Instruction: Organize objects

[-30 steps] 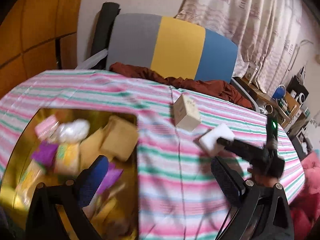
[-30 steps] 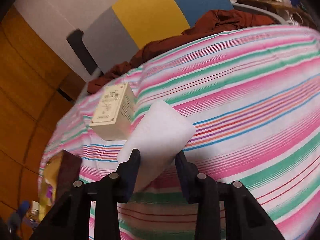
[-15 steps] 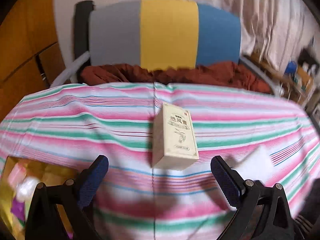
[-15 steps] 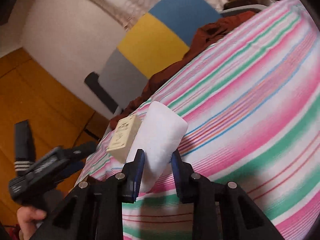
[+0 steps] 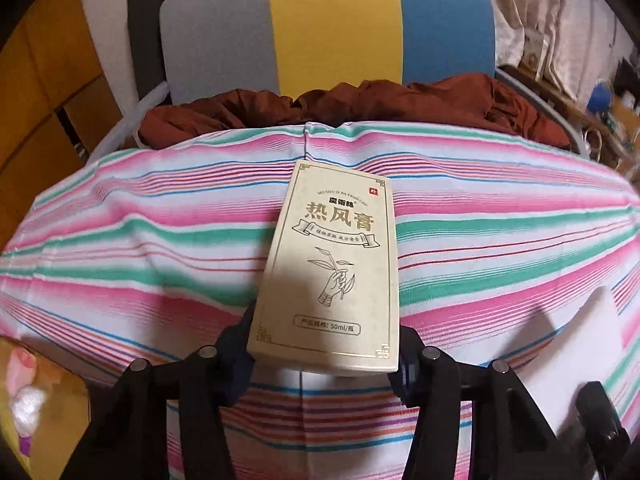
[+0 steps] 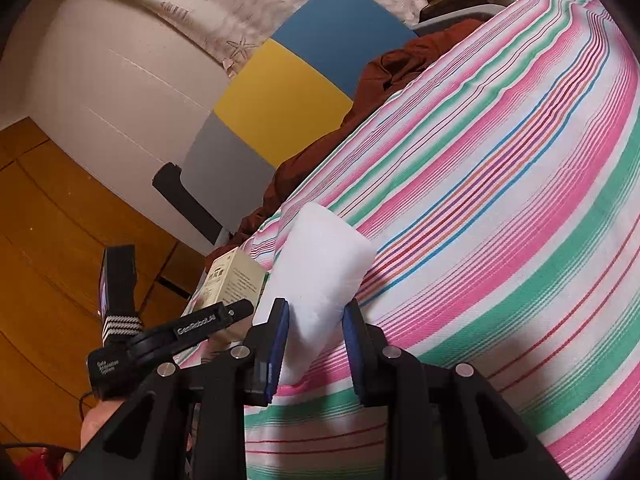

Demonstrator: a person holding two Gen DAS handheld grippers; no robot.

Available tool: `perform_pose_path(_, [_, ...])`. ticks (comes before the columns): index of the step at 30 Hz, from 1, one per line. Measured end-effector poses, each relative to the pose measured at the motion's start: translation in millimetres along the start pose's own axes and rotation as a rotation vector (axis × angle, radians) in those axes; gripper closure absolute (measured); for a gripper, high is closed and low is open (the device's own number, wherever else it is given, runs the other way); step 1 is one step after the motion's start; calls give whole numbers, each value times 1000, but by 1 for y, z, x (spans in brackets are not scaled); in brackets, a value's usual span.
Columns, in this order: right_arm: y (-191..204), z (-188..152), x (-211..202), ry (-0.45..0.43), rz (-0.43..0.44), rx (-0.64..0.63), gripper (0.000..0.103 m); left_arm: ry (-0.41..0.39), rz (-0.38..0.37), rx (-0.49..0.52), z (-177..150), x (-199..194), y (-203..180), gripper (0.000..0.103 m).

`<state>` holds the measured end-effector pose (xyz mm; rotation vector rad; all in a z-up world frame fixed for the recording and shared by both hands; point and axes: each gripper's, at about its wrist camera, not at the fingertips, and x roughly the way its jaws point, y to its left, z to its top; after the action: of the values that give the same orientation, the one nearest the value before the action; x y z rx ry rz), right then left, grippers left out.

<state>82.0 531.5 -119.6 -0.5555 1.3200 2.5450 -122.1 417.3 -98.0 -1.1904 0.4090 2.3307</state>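
1. The cream box (image 5: 328, 268) lies flat on the striped cloth (image 5: 140, 248), and every place below is given from it. Its near short end sits between the two fingers of the left gripper (image 5: 320, 364), and its long axis runs straight away from that gripper toward the brown garment (image 5: 360, 104) at the cloth's far edge.
2. The left gripper's jaws are closing, one finger on each long side of the box. The box's near edge hides the pads, so whether they already press on it I cannot tell; it looks close.
3. The left hand is plainly the nearer one to the box. The right gripper (image 6: 316, 344) is just beside the box's right side and is clamped fully on a white foam block (image 6: 320, 280), which it holds clear of the box.
4. The grasp, as I judge it, depends on the fingers keeping square across the box's narrow width.
5. The box is a slim cream carton with a thin gold border, dark Chinese lettering, a small red mark at its far right corner and a line drawing of a hand holding a sprig.
6. To the box's near left, a yellow tray (image 5: 48, 420) of mixed items shows at the edge of view, a likely place to put it.
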Motion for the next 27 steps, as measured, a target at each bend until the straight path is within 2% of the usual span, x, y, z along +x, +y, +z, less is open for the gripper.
perform_pose_path(4, [2,1,5,2,4,-1,76,-44,-36,-28,-8,-19,8,52])
perform_pose_path(7, [-4,0,-6,1,11,-1,76,-80,-73,-53,-17,-39,15,52])
perform_pose_path(16, [-3,-2,-11,1,6,-16,76,-191,-149,-86,-60,-115,46,52])
perform_pose_path(22, [2,-3,-11,22,16,-37,76,-269,-158,-162,-94,-168,99,52])
perform_pose_path(27, [0,-2,-12,28,12,-23,76,-307,-102,-241,-123,-197,157,52])
